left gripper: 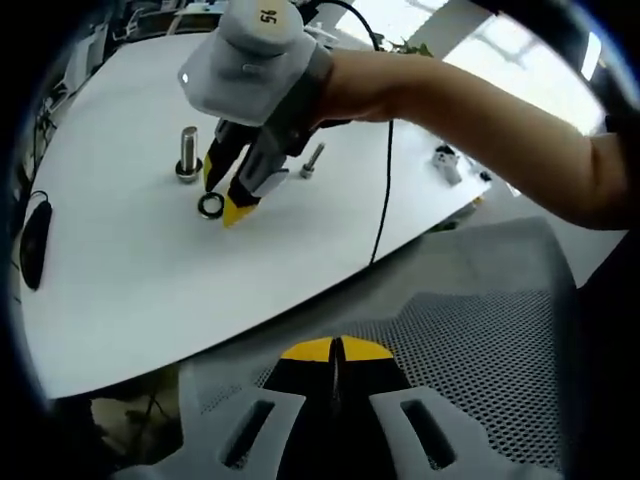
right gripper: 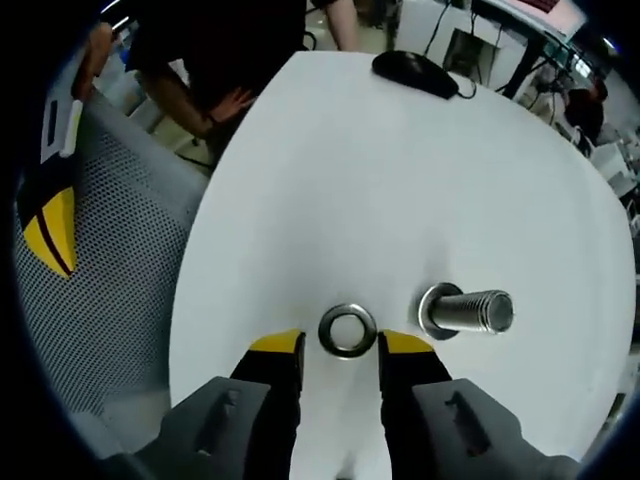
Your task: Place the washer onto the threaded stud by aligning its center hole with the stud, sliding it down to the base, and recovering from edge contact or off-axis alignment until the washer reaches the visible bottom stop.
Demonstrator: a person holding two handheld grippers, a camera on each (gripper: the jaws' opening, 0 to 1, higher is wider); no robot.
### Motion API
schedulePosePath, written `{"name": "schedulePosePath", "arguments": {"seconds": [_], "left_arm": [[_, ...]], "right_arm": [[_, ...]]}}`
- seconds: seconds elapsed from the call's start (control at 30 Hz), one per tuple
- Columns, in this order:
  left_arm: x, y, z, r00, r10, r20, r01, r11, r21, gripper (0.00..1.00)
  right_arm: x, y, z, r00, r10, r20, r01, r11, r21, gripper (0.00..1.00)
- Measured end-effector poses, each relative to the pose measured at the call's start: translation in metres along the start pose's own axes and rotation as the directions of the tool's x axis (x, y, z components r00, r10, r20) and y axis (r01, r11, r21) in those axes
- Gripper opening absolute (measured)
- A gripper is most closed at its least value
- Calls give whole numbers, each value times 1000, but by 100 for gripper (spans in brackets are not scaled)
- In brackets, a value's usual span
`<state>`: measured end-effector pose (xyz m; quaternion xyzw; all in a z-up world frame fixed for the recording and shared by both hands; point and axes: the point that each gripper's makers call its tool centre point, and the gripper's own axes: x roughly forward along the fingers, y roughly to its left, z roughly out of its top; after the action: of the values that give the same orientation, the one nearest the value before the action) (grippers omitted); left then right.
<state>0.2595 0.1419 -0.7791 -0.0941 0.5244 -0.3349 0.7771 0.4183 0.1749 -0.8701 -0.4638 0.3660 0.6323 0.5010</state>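
- I am holding my right gripper (right gripper: 340,358) down over the white table (right gripper: 400,180), jaws spread apart, with the washer (right gripper: 348,330) lying flat on the table between the two yellow tips. The tips are just beside its rim; I cannot tell whether either is touching it.
- In the left gripper view, the right gripper (left gripper: 228,200) is pointing down at the washer (left gripper: 210,206), well in from the table edges.
- The threaded stud (right gripper: 468,311) is standing upright on its wide head just beside the washer, apart from it. Nothing is on its threads.
- A second, smaller bolt (left gripper: 312,160) is standing farther along the table.
- My left gripper (left gripper: 336,352) is waiting off the table, over a grey mesh chair seat (left gripper: 480,330), jaws pressed together on nothing.
- A computer mouse (right gripper: 415,72) is sitting near the far table edge.
- Progress, as I judge it: washer not yet grasped or lifted, so the task is at its start. Left to do: clamp the washer, lift, centre the hole over the stud, slide down to the head.
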Motion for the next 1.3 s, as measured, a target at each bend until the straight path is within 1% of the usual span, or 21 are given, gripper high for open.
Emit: {"name": "schedulePosePath", "arguments": {"seconds": [0.07,0.1,0.13,0.17,0.23,0.43,0.67,1.03,1.3], "left_arm": [[0,0,0,1000,2,2,-2,1000,-1,0],[0,1,0,1000,3,4,-3,1000,-1,0],[0,1,0,1000,4,4,-4,1000,-1,0],[0,1,0,1000,4,4,-4,1000,-2,0],[0,1,0,1000,4,4,-4,1000,-1,0],[0,1,0,1000,5,3,-5,1000,-2,0],[0,1,0,1000,6,3,-6,1000,-3,0],[0,1,0,1000,5,2,-5,1000,0,0],[0,1,0,1000,6,2,-6,1000,-2,0]], "right_arm": [[0,-1,1,1000,-4,6,4,1000,9,27],[-1,-1,1,1000,-4,1,4,1000,-6,25],[0,-1,0,1000,-1,-6,1,1000,-13,24],[0,0,1,1000,-4,-4,4,1000,8,24],[0,-1,1,1000,-3,-4,3,1000,2,23],[-3,-1,-1,1000,12,-1,-12,1000,24,22],[-22,-2,3,999,25,20,-26,999,42,22],[-56,-15,4,1000,3,6,-3,1000,-3,22],[-71,-24,5,1000,3,-24,-5,998,-56,22]]}}
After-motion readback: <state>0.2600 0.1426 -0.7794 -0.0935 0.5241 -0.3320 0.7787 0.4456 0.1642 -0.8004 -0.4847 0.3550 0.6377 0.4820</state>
